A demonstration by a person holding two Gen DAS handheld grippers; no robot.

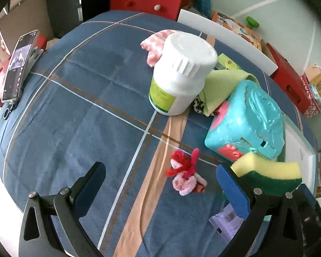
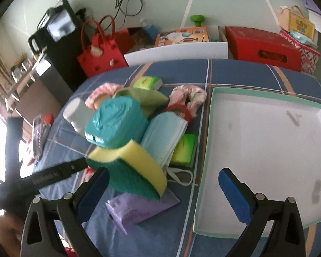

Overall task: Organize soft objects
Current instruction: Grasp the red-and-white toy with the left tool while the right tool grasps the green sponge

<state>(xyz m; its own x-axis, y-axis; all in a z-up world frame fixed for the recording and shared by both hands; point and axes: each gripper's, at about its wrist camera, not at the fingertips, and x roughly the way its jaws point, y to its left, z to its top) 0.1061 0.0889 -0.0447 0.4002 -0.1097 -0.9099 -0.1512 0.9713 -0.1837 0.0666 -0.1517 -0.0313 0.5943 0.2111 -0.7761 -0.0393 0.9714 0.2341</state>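
A yellow and green sponge (image 1: 267,171) (image 2: 128,169) sits tilted against a teal toy box (image 1: 246,124) (image 2: 115,124), above a purple packet (image 2: 139,209). My left gripper (image 1: 163,177) is open; its right finger is right beside the sponge, and a pink and red pipe-cleaner figure (image 1: 186,177) lies between its fingers. My right gripper (image 2: 163,182) is open too, its left finger at the sponge's lower edge. A light blue face mask (image 2: 164,137), a pink scrunchie (image 2: 188,95), a green cloth (image 1: 220,85) and a pink cloth (image 1: 154,45) lie in the pile.
A white tray with a mint rim (image 2: 205,150) lies right of the pile, nothing in it. A white bottle (image 1: 179,70) stands mid-table, a phone (image 1: 17,68) on a stand at the left edge. Red bags and boxes (image 2: 263,47) line the wall behind.
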